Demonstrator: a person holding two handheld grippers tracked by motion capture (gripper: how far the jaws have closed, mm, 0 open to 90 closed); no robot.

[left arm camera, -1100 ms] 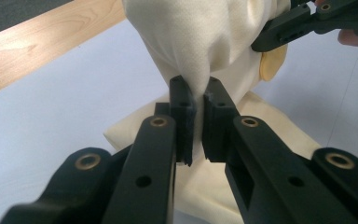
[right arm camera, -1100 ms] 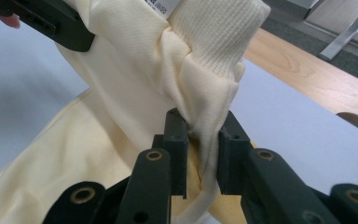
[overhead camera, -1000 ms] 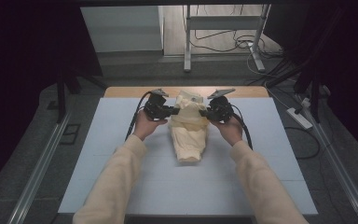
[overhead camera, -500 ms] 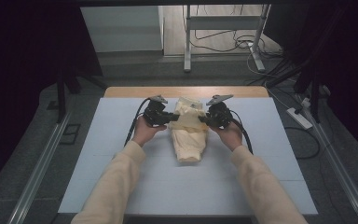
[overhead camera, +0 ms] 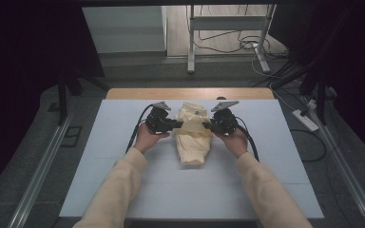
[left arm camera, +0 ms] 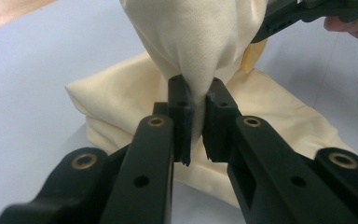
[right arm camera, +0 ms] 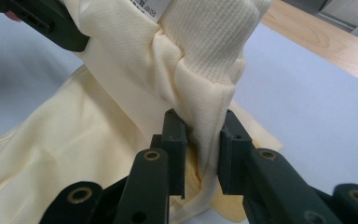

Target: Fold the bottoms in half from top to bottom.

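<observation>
Folding looks partway done: I have the pale yellow knitted cotton garment [overhead camera: 192, 134] at frame centre on the light blue table sheet [overhead camera: 275, 166], left gripper [left arm camera: 196, 122] and right gripper [right arm camera: 200, 149] clamped on its bunched upper edge; laying it flat remains.

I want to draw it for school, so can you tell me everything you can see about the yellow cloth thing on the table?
The pale yellow garment is soft cloth, crumpled and loosely folded. Part of it is ribbed knit, with a small white label near the top. It lies in the middle of the light blue table, its far part lifted. The left gripper pinches a bunch of fabric on one side and the right gripper pinches the ribbed edge on the other, so it hangs between them while the rest sits on the table.
</observation>
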